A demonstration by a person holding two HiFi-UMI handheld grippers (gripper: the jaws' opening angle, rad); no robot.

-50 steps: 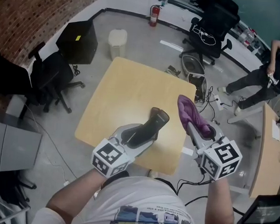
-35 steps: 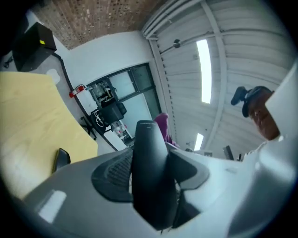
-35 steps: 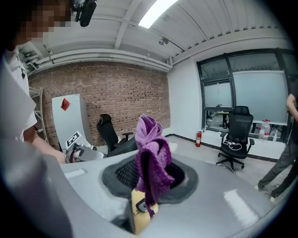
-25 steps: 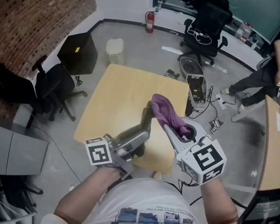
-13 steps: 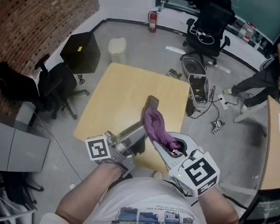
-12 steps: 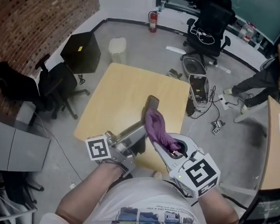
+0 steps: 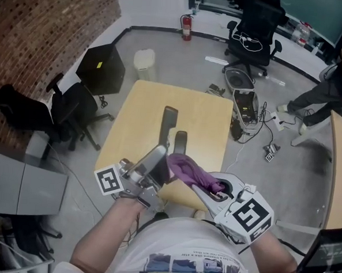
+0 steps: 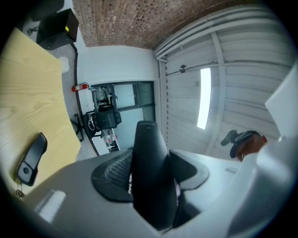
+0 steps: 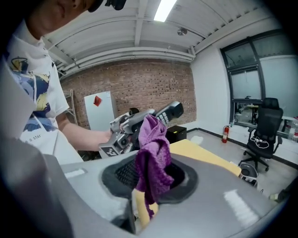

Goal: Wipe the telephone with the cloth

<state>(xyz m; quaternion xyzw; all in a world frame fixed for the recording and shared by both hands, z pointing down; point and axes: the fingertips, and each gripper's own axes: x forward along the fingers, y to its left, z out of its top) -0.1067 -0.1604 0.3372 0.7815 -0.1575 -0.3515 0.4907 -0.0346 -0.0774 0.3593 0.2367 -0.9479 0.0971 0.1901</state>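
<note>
The left claw (image 7: 160, 155) (image 8: 151, 169) stands partly open, its pads clamped on the lower end of a black handset (image 7: 167, 124) (image 8: 149, 153) (image 9: 168, 111). The handset sticks up and away from the claw, clear above the desk (image 7: 143, 120) (image 8: 23, 107) (image 9: 200, 155). The right claw (image 7: 194, 183) (image 9: 151, 179) is nearly closed and pinches a purple cloth (image 7: 186, 168) (image 9: 151, 153), which bunches out past its tips. The cloth's left end reaches the handset's lower part just beside the left claw; I cannot tell whether it touches. A second dark piece (image 7: 180, 142) (image 8: 31, 158) lies flat on the desk just right of the raised handset, with neither claw on it.
</note>
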